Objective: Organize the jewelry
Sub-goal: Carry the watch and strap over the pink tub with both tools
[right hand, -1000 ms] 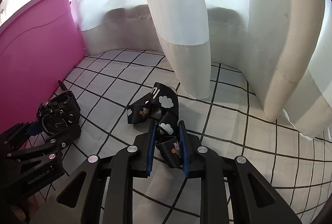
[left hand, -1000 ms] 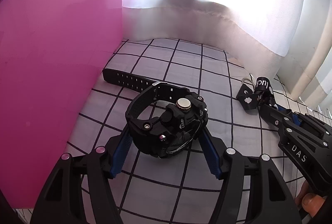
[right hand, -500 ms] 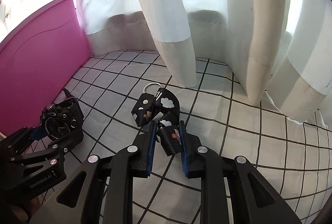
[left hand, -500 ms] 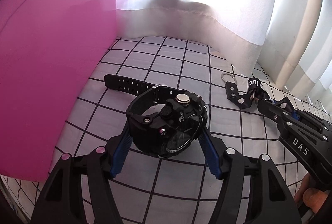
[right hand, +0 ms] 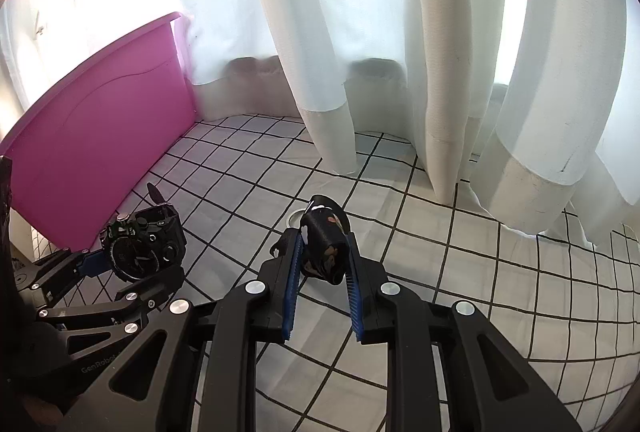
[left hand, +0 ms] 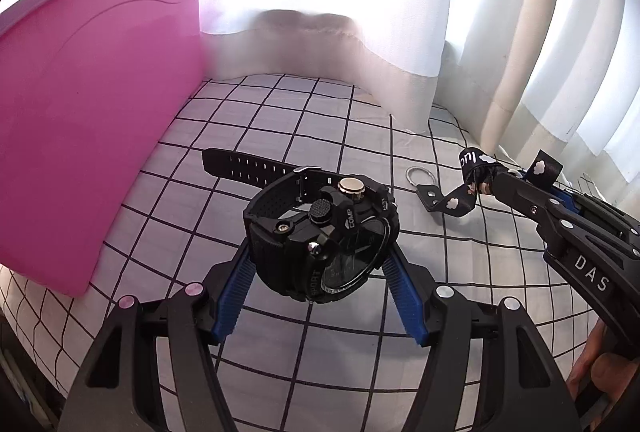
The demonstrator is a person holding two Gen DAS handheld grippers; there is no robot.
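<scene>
A chunky black sports watch (left hand: 320, 244) hangs above the checked sheet, my left gripper (left hand: 320, 268) shut on its case; one strap sticks out toward the pink box. In the right wrist view the same watch (right hand: 142, 246) shows at the left in the left gripper (right hand: 132, 268). My right gripper (right hand: 323, 252) is shut on a bunched black strap with white cloud prints (right hand: 326, 244). The left wrist view shows that cloud strap (left hand: 460, 198) dangling from the right gripper (left hand: 490, 184), a metal ring (left hand: 419, 177) at its lower end.
A tall pink plastic box (left hand: 80, 136) stands at the left, its rim above both grippers; it also appears as the pink box (right hand: 92, 156) in the right wrist view. White curtains (right hand: 360, 52) hang along the far edge of the checked bed sheet (right hand: 460, 264). A hand (left hand: 600, 372) grips the right tool.
Both grippers have risen and pulled back, each keeping its load. The watch and the cloud strap now hang off the sheet, and the pink box's rim has come into view.
</scene>
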